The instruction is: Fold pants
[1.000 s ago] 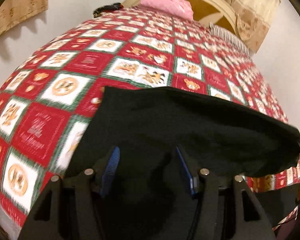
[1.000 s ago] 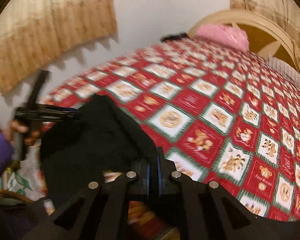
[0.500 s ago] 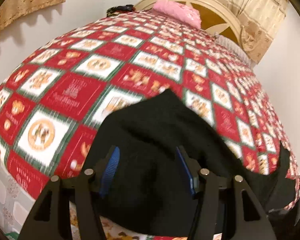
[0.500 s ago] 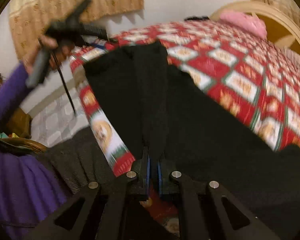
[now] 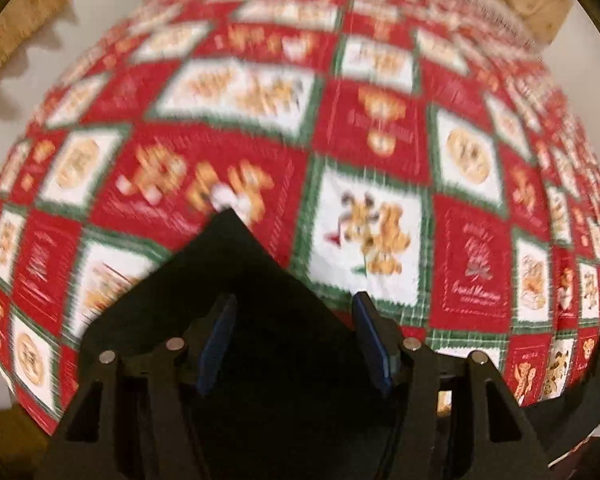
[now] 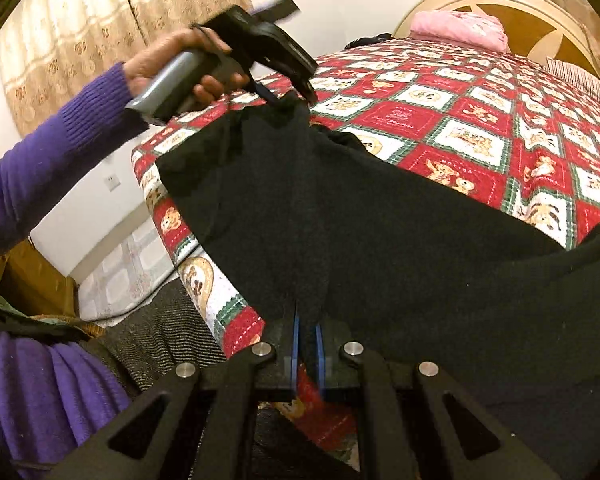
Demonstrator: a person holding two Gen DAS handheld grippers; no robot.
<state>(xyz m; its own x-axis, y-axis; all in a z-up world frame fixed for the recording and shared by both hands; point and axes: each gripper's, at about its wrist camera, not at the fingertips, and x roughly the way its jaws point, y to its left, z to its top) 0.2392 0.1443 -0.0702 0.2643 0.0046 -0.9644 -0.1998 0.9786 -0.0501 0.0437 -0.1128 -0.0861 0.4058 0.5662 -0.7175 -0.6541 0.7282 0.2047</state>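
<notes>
Black pants (image 6: 380,224) lie across the near corner of a bed with a red, white and green patchwork quilt (image 6: 480,120). My right gripper (image 6: 306,320) is shut on a fold of the pants at the bed's near edge. My left gripper (image 5: 294,312) has its blue pads wide apart, with a corner of the black cloth (image 5: 236,264) lying between them; it also shows in the right wrist view (image 6: 292,98), held over the far end of the pants, touching the cloth. The left wrist view is blurred.
A pink folded cloth (image 6: 460,28) lies by the cream headboard (image 6: 532,8). Beige curtains (image 6: 100,32) hang on the wall at left. The person's purple sleeve (image 6: 52,152) reaches in from the left. The floor (image 6: 116,280) shows beside the bed.
The left gripper has swung over the bed and tilted down toward the quilt; less cloth shows in its view. The right gripper stays shut on the pants, now spread on the bed.
</notes>
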